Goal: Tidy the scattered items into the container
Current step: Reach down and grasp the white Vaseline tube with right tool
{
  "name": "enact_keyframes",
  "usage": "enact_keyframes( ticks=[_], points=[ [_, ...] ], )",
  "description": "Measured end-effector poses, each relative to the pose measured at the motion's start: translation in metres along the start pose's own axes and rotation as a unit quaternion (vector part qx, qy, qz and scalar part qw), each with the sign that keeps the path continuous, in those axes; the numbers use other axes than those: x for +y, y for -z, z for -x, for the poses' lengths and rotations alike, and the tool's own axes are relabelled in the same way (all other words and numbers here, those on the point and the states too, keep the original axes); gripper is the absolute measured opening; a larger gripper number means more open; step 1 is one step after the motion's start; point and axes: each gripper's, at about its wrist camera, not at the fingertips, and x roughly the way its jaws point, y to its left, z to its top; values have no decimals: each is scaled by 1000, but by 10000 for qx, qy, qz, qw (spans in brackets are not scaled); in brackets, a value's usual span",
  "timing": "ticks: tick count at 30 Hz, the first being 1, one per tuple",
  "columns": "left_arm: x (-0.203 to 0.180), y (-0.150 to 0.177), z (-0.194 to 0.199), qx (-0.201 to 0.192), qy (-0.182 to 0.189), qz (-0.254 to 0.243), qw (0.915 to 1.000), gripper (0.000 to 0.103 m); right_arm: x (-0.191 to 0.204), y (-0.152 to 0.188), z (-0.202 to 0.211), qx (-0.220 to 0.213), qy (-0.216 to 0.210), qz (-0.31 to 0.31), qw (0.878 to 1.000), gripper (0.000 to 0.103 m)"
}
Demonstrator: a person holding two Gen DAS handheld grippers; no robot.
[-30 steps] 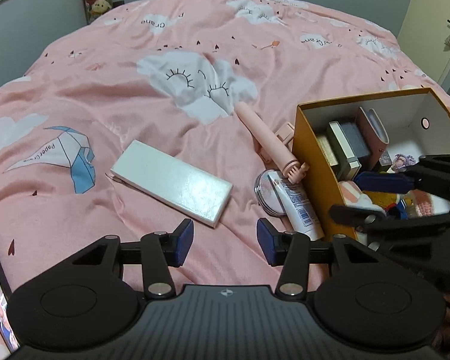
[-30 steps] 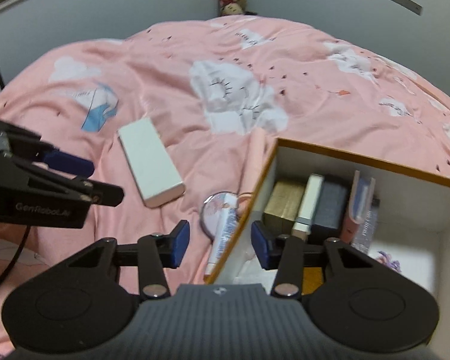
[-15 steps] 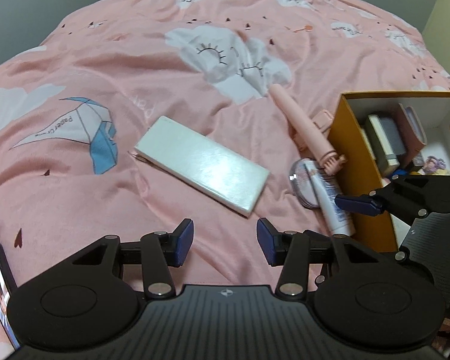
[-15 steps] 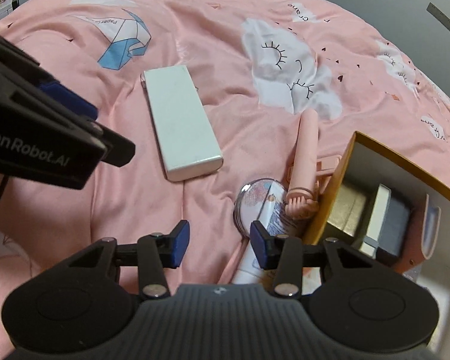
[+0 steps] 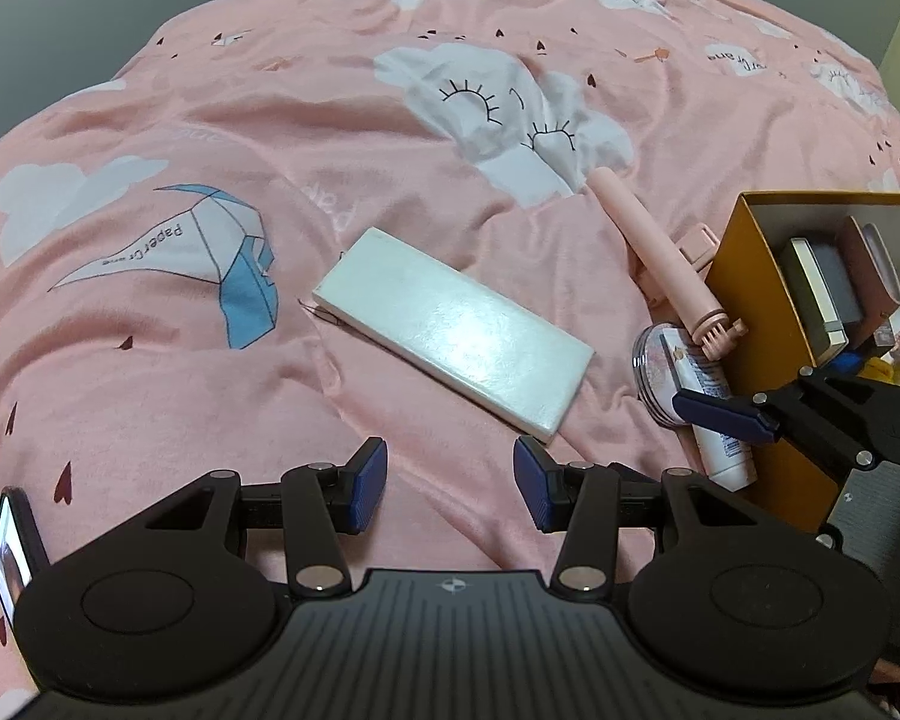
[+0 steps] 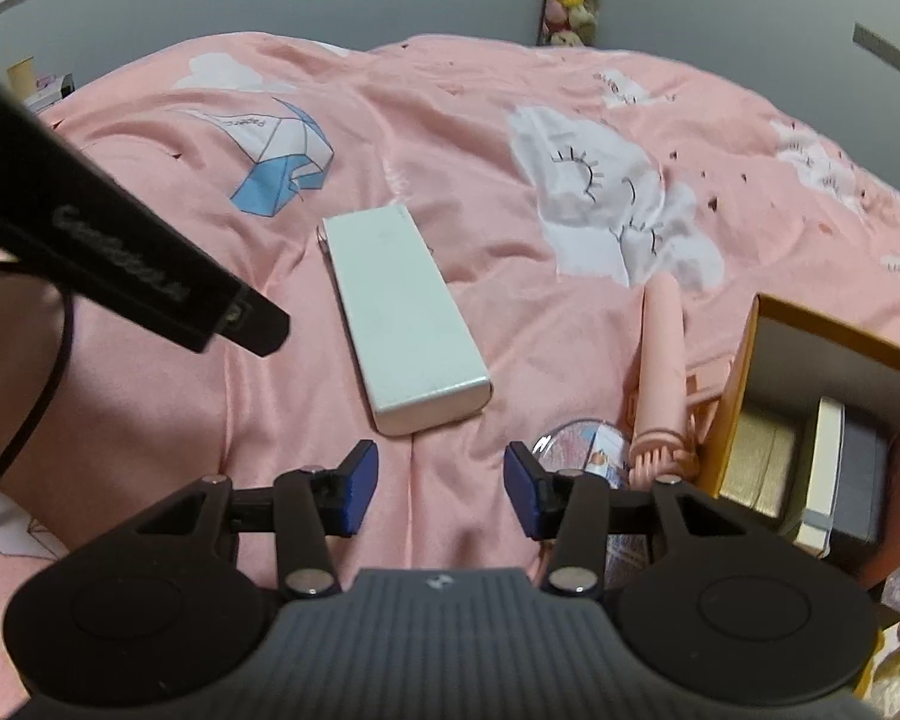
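Both my left hand-held gripper and right hand-held gripper gape empty; white box lies mid-frame on the bed. Next, I judge: grasp it, carry to orange container.

A pink bedspread printed with clouds and paper cranes carries everything. On it lies a white box. To the box's right lie a pink stick, a round mirror, a white tube and an orange container.

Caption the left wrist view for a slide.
Open left tool faces a white box on the pink bedspread; the orange container sits at right.
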Motion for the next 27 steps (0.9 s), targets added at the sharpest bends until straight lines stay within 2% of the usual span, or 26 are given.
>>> enact_keyframes(
  ticks=[5, 9, 15, 17, 20, 23, 27],
  points=[
    [-6, -1, 0, -61, 150, -121, 9998, 55, -2, -2, 2, -81, 652, 78, 9978, 49],
    [-12, -6, -3, -135, 429, -229, 9987, 55, -13, -1, -2, 185, 1161, -3, 9931, 45],
    [-24, -12, -11, -157, 557, -438, 9974, 51, -2, -7, -13, 772, 1308, 553, 9868, 47],
    [-24, -13, -13, -152, 466, -431, 9979, 50, 2, -9, -19, 1045, 1349, 790, 9822, 52],
    [-16, -15, -16, -116, 314, -319, 9989, 50, 11, -12, -32, 1435, 1571, 1284, 9686, 61],
    [-6, -15, -14, -126, 349, -220, 9991, 50, 15, -7, -41, 1721, 1474, 1566, 9613, 61],
    [4, -16, -14, -106, 288, -135, 9994, 50, 22, -4, -55, 2097, 1602, 1966, 9443, 69]
  ],
)
